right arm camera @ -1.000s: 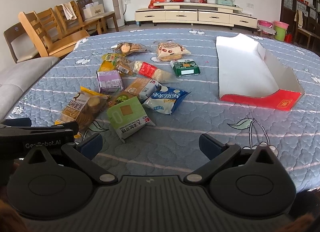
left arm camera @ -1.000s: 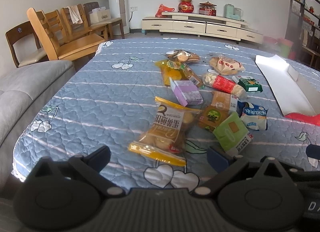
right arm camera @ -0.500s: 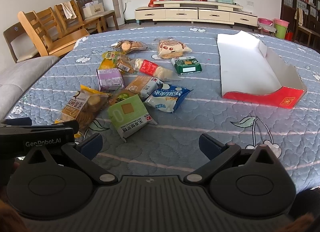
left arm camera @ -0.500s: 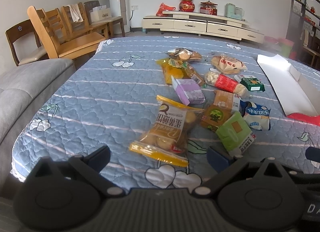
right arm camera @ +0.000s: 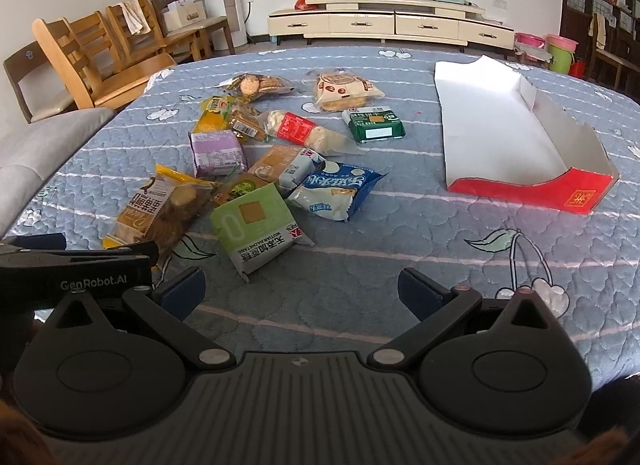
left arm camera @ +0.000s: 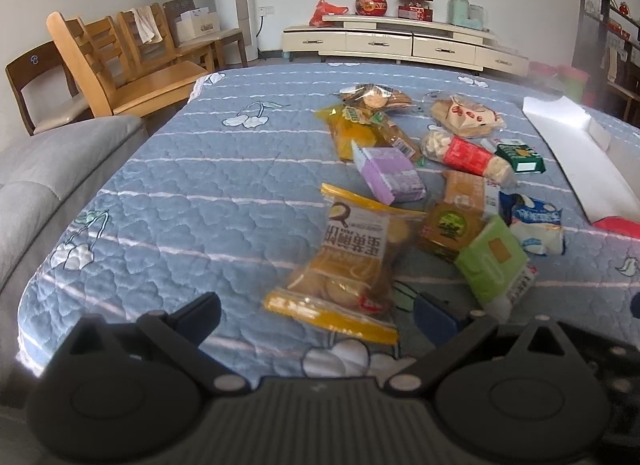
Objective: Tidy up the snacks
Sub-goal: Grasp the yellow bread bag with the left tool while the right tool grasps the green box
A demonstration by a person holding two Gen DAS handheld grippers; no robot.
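Several snack packs lie in a loose heap on the blue quilted table (left arm camera: 200,193). Nearest are a yellow biscuit bag (left arm camera: 348,261) (right arm camera: 160,209) and a light green pack (left arm camera: 494,261) (right arm camera: 256,225). Behind them lie a purple pack (right arm camera: 218,153), a blue-white pack (right arm camera: 336,191), a dark green box (right arm camera: 376,125) and a red-labelled bag (right arm camera: 308,133). A white cardboard tray with a red front (right arm camera: 500,133) lies open at the right. My left gripper (left arm camera: 316,313) is open, just short of the yellow bag. My right gripper (right arm camera: 302,293) is open and empty over bare quilt.
Wooden chairs (left arm camera: 120,65) stand at the far left of the table, with a grey sofa (left arm camera: 52,169) beside its left edge. A cream TV cabinet (right arm camera: 392,25) runs along the back wall. The left gripper's body (right arm camera: 76,277) shows at the lower left of the right wrist view.
Both grippers have crept slightly forward toward the snacks. The jaws stay open and nothing on the table has moved.
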